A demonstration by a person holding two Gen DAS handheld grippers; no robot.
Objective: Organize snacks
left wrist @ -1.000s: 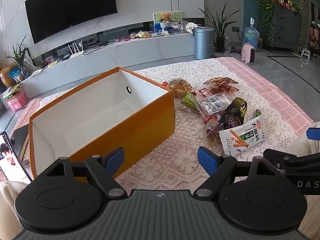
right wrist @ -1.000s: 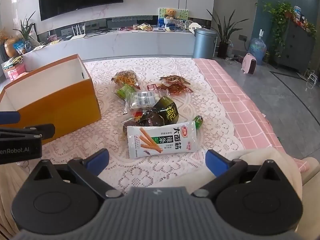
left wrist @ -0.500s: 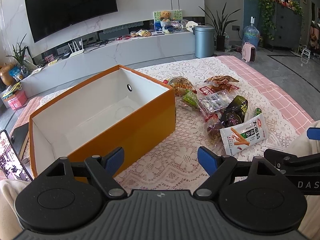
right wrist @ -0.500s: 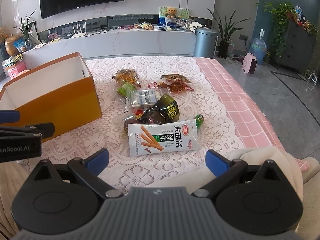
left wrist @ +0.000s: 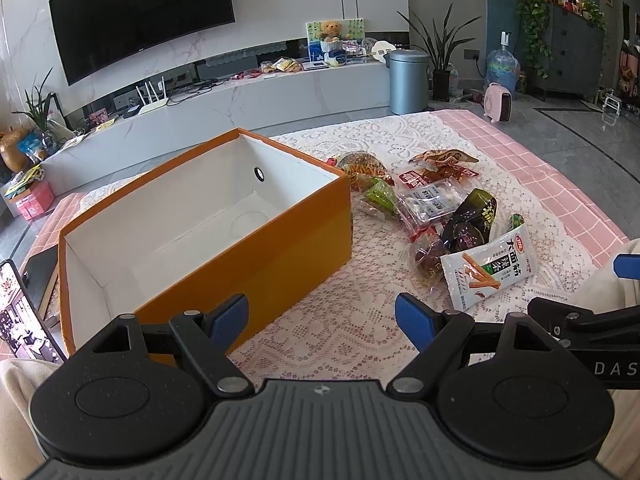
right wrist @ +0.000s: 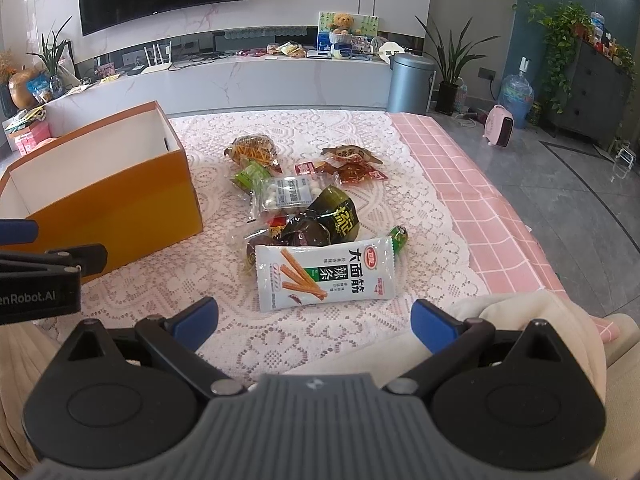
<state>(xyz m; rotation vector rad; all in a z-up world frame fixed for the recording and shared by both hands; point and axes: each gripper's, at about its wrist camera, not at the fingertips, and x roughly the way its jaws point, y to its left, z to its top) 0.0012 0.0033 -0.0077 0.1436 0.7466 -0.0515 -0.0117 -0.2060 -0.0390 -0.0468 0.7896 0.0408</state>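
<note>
An open orange box (left wrist: 248,256) with a white, empty inside stands on the lace tablecloth; it also shows in the right wrist view (right wrist: 120,200). Right of it lies a pile of snack packets: a white spicy-stick packet (right wrist: 324,276) (left wrist: 486,272) nearest, a dark green packet (right wrist: 338,218), a clear packet of white balls (right wrist: 286,196), a small green packet (right wrist: 250,172), an orange-strip packet (right wrist: 252,148) and red-brown packets (right wrist: 348,164). My left gripper (left wrist: 322,316) is open and empty, near the box's front corner. My right gripper (right wrist: 314,320) is open and empty, just short of the white packet.
The table carries a lace cloth (right wrist: 312,128) over a pink checked cloth (right wrist: 480,200), with its edge on the right. A phone (left wrist: 24,320) stands left of the box. A cream sleeve (right wrist: 520,320) is by the right gripper. A TV bench and bin stand beyond.
Both grippers have moved slightly forward towards the table; the box and packets look a little nearer. Both stay open and nothing on the table has moved.
</note>
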